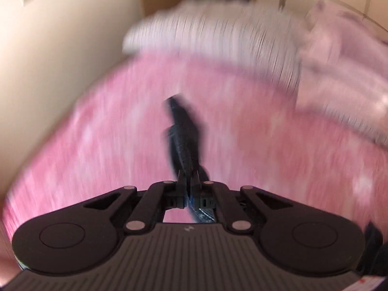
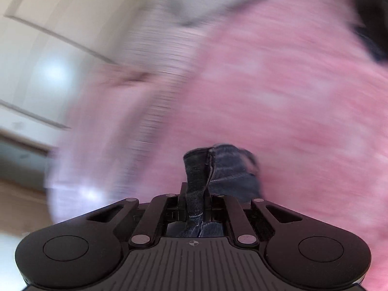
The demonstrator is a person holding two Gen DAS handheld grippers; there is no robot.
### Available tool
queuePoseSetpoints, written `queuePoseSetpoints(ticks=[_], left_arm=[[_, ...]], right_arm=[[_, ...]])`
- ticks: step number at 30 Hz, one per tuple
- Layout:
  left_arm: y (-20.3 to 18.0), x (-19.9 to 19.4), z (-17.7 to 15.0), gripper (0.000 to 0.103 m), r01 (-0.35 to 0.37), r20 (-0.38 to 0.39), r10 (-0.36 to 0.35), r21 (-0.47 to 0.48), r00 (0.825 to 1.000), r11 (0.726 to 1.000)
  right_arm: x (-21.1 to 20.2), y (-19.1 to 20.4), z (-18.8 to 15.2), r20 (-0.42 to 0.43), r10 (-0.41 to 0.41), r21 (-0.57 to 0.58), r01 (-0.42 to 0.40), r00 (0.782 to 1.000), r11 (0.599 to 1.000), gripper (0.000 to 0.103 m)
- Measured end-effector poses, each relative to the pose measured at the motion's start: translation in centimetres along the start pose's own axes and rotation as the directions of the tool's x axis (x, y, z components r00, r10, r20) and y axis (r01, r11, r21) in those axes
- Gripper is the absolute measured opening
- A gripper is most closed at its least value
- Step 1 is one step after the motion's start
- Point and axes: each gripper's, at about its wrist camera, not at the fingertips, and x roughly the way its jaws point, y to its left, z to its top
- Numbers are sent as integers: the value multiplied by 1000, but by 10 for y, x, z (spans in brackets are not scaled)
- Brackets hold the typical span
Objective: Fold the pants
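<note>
Both views are smeared by motion. In the left wrist view my left gripper is shut on a narrow bunch of dark denim, the pants, which stands up past the fingertips above the pink bedspread. In the right wrist view my right gripper is shut on another part of the dark blue pants; a seam and a folded edge show just beyond the fingers. More dark cloth shows at the top right corner. The rest of the pants is out of sight.
A pink bedspread fills both views. A white striped pillow and a pale pink pillow lie at the far end of the bed. A cream wall runs along the left. Pale cupboard doors stand beyond the bed's edge.
</note>
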Motion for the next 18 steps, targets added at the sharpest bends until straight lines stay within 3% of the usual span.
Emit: queuePoseSetpoints(ticks=[3,6,9,10,11,13,16,18], left_arm=[[1,-32,40,1,-99,73,92,101,993,990],[27,-50,48,4,-150,35,147,106,988,983],[48,-53,26,12,-172,-58,180,117,982,978],[51,-51,15,26,-175,-96,190,145,977,974],[55,-45,3,51,-174,-121,195,162,973,971],[63,-29,-29,74,-134,-167,160,160,973,978],[78,-5,-83,73,-74,-261,91,76,961,994],[87,5,-124,70,-46,-298,47,9,953,999]], right_arm=[[-31,49,6,48,135,-65,-132,990,989,4],[-70,47,2,30,122,-89,-119,992,989,4],[-97,9,-12,-29,30,-77,-32,999,997,4],[-102,-9,-17,-55,-10,-77,6,998,997,4],[-105,-25,-22,-72,-60,-77,55,996,996,4],[-105,-58,-37,-96,-186,-80,179,978,981,4],[-94,-114,-56,-144,-326,-34,324,934,945,4],[-85,-143,-71,-177,-362,6,369,915,929,4]])
